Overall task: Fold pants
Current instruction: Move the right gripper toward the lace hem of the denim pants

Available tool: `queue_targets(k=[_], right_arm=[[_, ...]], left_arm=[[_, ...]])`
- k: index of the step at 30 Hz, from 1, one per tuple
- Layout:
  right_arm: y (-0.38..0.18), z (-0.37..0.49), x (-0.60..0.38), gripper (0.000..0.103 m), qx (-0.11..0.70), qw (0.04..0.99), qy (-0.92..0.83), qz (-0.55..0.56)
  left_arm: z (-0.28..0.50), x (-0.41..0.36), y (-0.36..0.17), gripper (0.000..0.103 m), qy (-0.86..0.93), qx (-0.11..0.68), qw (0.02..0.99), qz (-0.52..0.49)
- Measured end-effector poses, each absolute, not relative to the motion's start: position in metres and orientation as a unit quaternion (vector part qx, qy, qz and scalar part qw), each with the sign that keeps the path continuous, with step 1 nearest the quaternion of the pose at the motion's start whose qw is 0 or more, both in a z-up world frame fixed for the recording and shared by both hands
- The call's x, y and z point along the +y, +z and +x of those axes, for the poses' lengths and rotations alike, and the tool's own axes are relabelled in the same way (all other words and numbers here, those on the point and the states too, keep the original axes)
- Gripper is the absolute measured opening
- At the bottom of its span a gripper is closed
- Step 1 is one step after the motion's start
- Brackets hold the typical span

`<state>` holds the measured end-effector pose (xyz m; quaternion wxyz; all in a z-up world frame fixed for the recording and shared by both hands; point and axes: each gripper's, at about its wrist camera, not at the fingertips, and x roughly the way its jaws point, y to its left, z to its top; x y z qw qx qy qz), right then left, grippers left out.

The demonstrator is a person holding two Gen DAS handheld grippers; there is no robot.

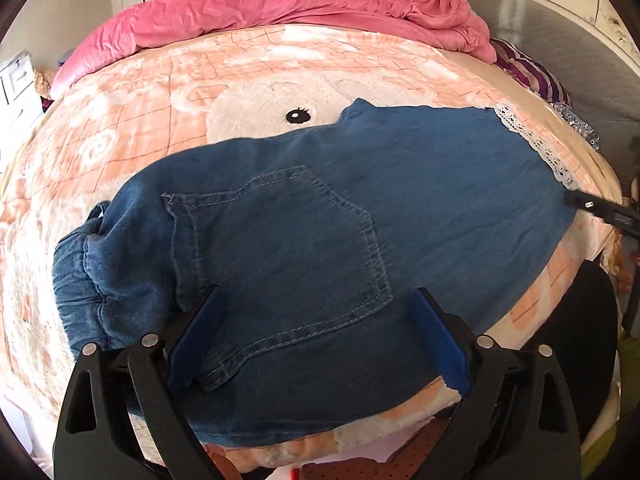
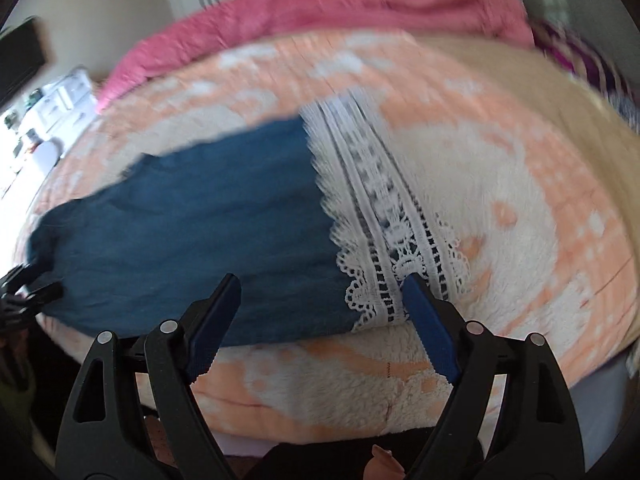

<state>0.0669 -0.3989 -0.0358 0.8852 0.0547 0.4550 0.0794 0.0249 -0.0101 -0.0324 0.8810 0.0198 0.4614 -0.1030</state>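
Blue denim pants (image 1: pixel 320 216) lie flat on the bed, back pocket (image 1: pixel 280 256) up, waistband at the left, white lace hem (image 1: pixel 532 140) at the right. My left gripper (image 1: pixel 320 300) is open, its jaws astride the pocket near the front edge. In the right wrist view, the pants (image 2: pixel 192 232) end in the lace hem (image 2: pixel 384 240). My right gripper (image 2: pixel 322 286) is open, its jaws astride the hem's near corner. The right gripper's tip shows in the left wrist view (image 1: pixel 600 212), and the left gripper shows at the left edge of the right wrist view (image 2: pixel 28 288).
The bed carries a peach and white plush blanket (image 1: pixel 120 128) with a cartoon face. A pink duvet (image 1: pixel 280 4) is bunched along the far side, with a purple striped pillow (image 1: pixel 532 72) at the right. White drawers (image 1: pixel 16 84) stand to the left.
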Motion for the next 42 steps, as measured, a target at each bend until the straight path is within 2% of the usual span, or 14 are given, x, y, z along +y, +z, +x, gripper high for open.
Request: queue_targets(k=[1,4,15,26,42], right_arm=[[-0.039,0.069,-0.400,0.082,0.450,0.887,0.084,0.064],[-0.041,0.069,-0.392,0.086,0.449,0.888,0.084,0.045],[0.005,0.031,-0.414,0.088,0.381,0.918,0.069,0.086],[0.024,0.017,-0.423,0.093,0.350,0.931,0.053,0.089],[0.015,0.033,-0.435,0.094,0.355,0.928,0.032,0.109]], left_arm=[[0.026,-0.008,-0.035,0.093,-0.105,0.462,0.880,0.018],[0.027,-0.011,-0.038,0.094,-0.103,0.462,0.880,0.029],[0.007,-0.025,0.006,0.096,-0.124,0.426,0.896,0.018],[0.014,-0.090,0.051,0.098,-0.178,0.384,0.904,0.049],[0.073,-0.169,0.055,0.098,-0.224,0.387,0.892,0.071]])
